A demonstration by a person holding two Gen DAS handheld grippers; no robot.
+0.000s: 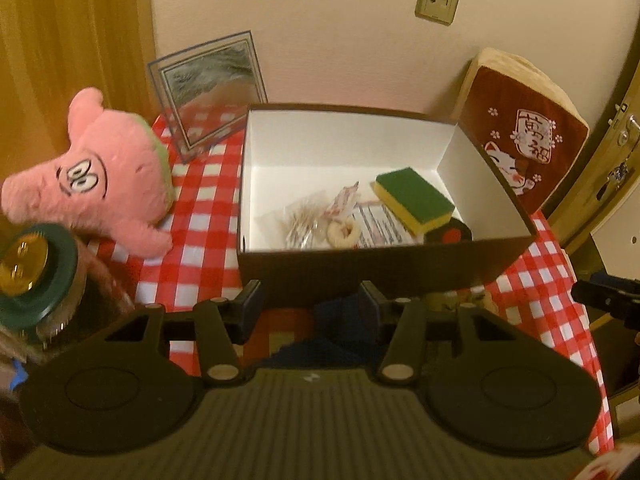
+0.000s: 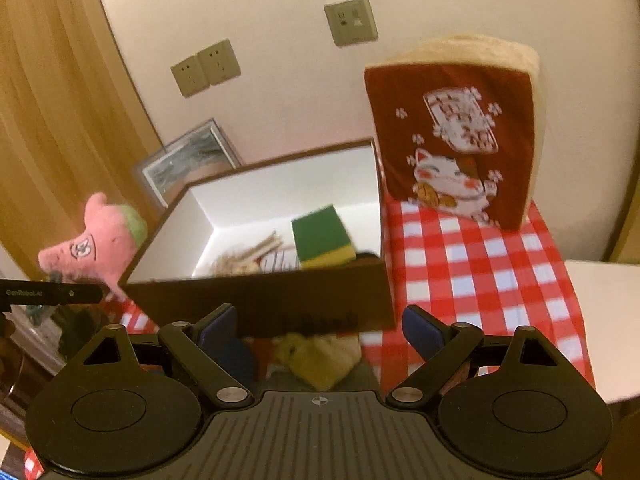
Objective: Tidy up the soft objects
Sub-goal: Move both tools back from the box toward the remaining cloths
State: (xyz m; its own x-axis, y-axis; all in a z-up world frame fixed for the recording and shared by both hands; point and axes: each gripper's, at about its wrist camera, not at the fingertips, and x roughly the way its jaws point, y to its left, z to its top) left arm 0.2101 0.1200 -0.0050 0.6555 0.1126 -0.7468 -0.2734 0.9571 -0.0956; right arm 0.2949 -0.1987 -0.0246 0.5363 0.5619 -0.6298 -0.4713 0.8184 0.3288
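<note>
Both grippers facing the collecting box, jaws apart and empty.

I am holding my left gripper (image 1: 312,306) and right gripper (image 2: 318,326) open before the brown box (image 1: 380,268); the sponge (image 1: 414,200) is lying inside at centre frame, the pink plush (image 1: 104,176) waiting at left on the checked cloth (image 1: 200,216).

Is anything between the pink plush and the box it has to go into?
Nothing visible. The pink plush lies on the checked cloth just left of the open box; only the box's left wall separates them, and its left half is mostly bare.
</note>
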